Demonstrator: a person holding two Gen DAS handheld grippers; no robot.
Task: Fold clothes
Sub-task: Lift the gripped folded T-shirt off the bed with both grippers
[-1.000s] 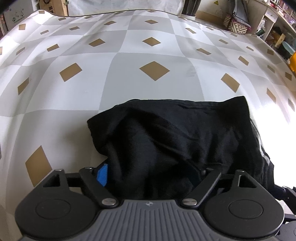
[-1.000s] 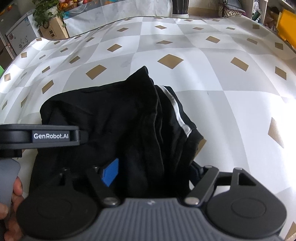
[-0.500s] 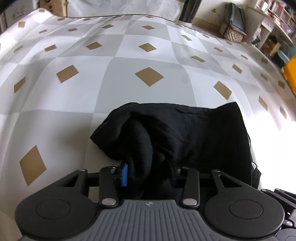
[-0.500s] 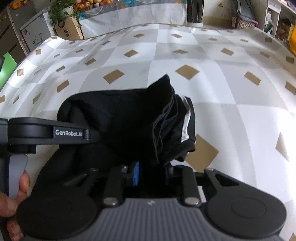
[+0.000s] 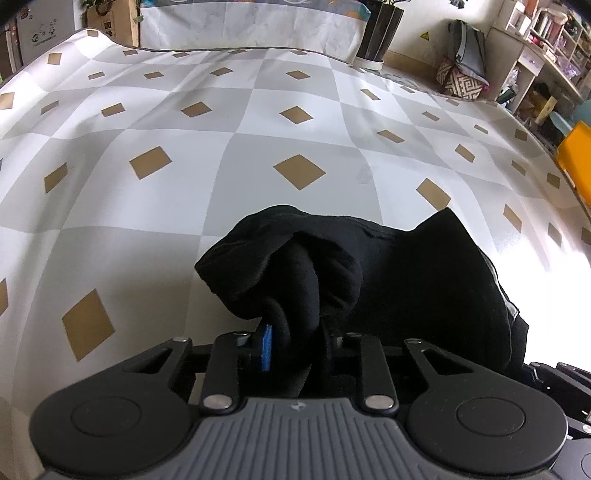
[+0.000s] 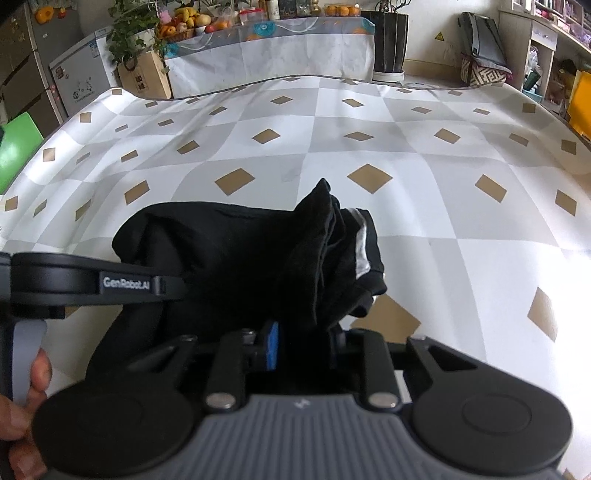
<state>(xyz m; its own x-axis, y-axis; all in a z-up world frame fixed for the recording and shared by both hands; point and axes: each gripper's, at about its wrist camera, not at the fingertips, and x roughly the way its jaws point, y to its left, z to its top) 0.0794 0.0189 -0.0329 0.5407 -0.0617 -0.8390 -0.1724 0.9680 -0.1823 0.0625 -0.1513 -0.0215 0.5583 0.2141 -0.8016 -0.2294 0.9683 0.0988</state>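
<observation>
Black garment [image 5: 424, 280] lies bunched on the checked surface [image 5: 258, 129], its near edge raised. Left gripper [image 5: 295, 347] has just clamped a fold of it; right gripper [image 6: 303, 347], jaws likewise drawn in, pinches the white-striped end [image 6: 360, 251].

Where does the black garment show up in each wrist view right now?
Left wrist: black garment lower centre, bunched between the left gripper fingers.
Right wrist: black garment centre-left, pinched in the right gripper, white stripe at its right edge.
Shared landmark: black planter beyond the checked cloth.
</observation>
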